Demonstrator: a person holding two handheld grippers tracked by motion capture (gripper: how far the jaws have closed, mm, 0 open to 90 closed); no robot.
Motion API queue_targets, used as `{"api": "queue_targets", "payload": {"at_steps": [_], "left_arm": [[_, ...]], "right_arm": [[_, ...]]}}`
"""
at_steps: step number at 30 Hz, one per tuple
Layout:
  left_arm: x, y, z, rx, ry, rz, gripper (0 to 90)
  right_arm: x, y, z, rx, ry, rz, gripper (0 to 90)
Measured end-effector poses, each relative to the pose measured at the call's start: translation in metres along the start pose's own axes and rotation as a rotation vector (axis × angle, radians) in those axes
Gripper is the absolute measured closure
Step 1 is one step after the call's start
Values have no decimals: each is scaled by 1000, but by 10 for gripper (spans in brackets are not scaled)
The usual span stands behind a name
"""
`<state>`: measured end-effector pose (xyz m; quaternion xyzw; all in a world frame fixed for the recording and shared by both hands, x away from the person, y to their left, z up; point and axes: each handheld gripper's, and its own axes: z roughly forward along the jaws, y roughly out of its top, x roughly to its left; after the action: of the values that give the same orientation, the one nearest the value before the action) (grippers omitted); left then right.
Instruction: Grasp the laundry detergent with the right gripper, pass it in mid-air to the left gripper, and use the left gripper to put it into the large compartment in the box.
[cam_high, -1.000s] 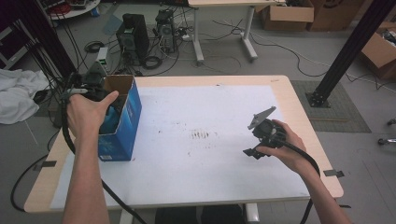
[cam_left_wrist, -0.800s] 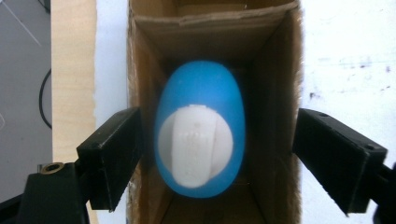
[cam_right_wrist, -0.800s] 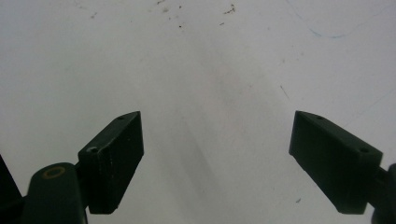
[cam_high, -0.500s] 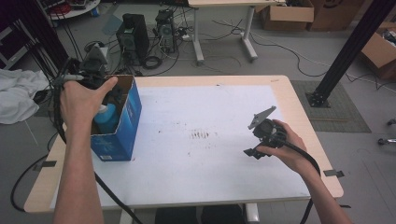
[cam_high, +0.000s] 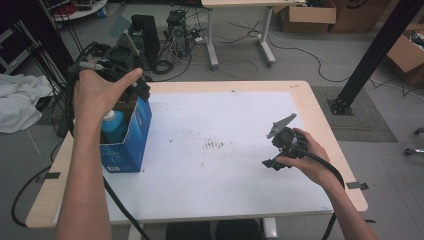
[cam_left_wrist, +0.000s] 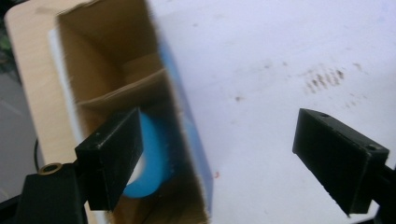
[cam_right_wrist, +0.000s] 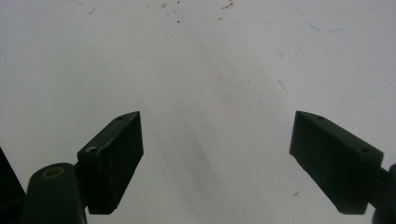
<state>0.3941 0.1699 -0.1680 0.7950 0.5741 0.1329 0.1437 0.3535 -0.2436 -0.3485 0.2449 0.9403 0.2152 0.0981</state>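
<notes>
An open blue cardboard box (cam_high: 127, 145) stands at the table's left edge with a blue bottle (cam_high: 114, 125) upright inside. My left gripper (cam_high: 137, 87) hangs above the box's far end in the person's left hand. Its jaws have just been opening and now stand open with nothing between them. In the left gripper view the gripper (cam_left_wrist: 219, 135) looks down on the box (cam_left_wrist: 116, 60) and the bottle's blue top (cam_left_wrist: 152, 154). My right gripper (cam_high: 272, 162) rests low over the white sheet at the right, open (cam_right_wrist: 217, 140) and empty.
A white sheet (cam_high: 215, 110) covers most of the wooden table, with dark smudges (cam_high: 215, 145) near its middle. Behind the table are tangled cables and equipment (cam_high: 150, 40), a desk (cam_high: 240, 30) and cardboard boxes (cam_high: 310, 15). A black post (cam_high: 370, 55) rises at the right.
The left hand has risen out of the box and moved toward its far end, uncovering the bottle. The right hand has kept still.
</notes>
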Motion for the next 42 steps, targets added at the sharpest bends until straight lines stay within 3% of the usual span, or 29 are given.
{"api": "queue_targets", "payload": {"at_steps": [5, 11, 17, 25, 30, 33, 42], "left_arm": [[-18, 6, 2, 12, -30, 72, 169], [-44, 13, 17, 31, -60, 146, 170], [-65, 11, 37, 33, -101, 192, 170], [-82, 6, 66, 71, -120, 219, 170], [-92, 2, 79, 67, -122, 237, 172], [-96, -1, 85, 59, -156, 248, 169], [-107, -10, 114, 91, -156, 255, 169]], "right_arm": [[-2, -1, -4, 1, -5, 5, 173], [-4, -3, -8, -2, -11, 14, 174], [-6, -6, -10, -5, -15, 24, 174], [-9, -9, -8, 4, -14, 30, 174], [-11, -9, -9, 2, -15, 37, 174], [-12, -10, -10, 0, -17, 37, 174], [-14, -8, -9, 5, -16, 42, 174]]}}
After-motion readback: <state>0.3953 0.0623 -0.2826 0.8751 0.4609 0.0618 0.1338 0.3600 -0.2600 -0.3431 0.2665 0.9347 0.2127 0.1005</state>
